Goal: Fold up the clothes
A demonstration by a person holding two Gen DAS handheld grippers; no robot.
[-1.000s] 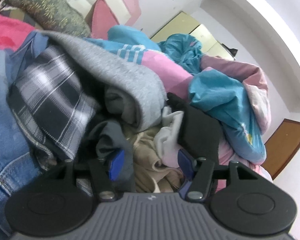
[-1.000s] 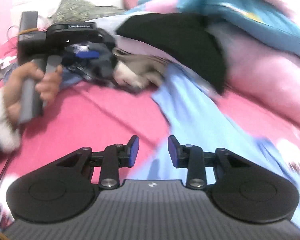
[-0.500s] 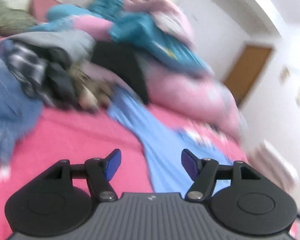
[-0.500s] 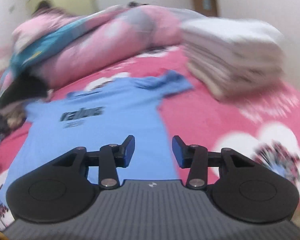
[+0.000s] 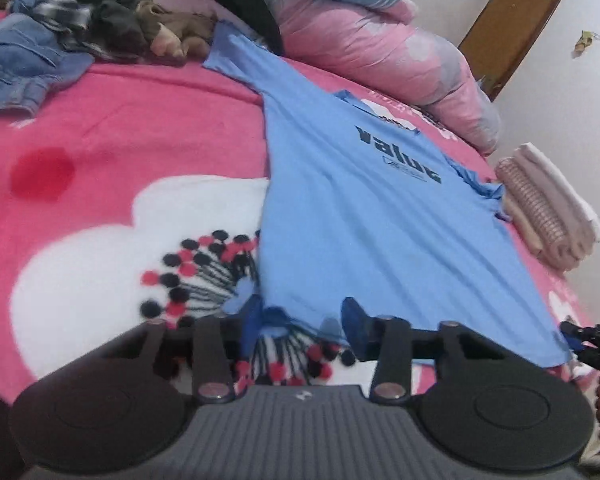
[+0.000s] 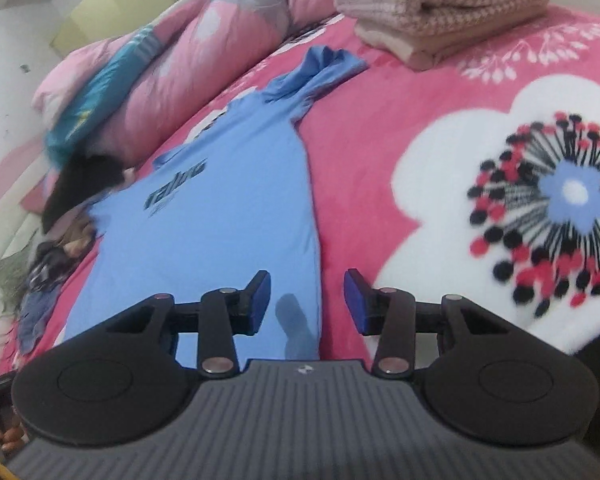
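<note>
A light blue T-shirt (image 5: 360,208) with dark lettering lies spread flat on the pink flowered blanket (image 5: 120,128), its hem toward me. My left gripper (image 5: 302,318) hovers at the hem's left corner. Its jaws are closing, with rumpled hem cloth between the pads, which stand apart and are not pressing on it. My right gripper (image 6: 307,300) stands open over the hem's right corner of the T-shirt (image 6: 220,216), the side edge running between its fingers. In the left wrist view the right gripper (image 5: 576,338) shows at the far right edge by that corner.
A stack of folded clothes (image 5: 548,208) sits beyond the shirt's right sleeve, seen also as the stack (image 6: 440,12) in the right wrist view. Unfolded clothes and jeans (image 5: 28,56) are heaped at the far left. A pink quilt (image 5: 360,40) lies along the back, with a brown door (image 5: 508,28) behind.
Both grippers have swung away from the clothes pile to the near hem of the blue T-shirt. The left jaws have narrowed since half a second ago.
</note>
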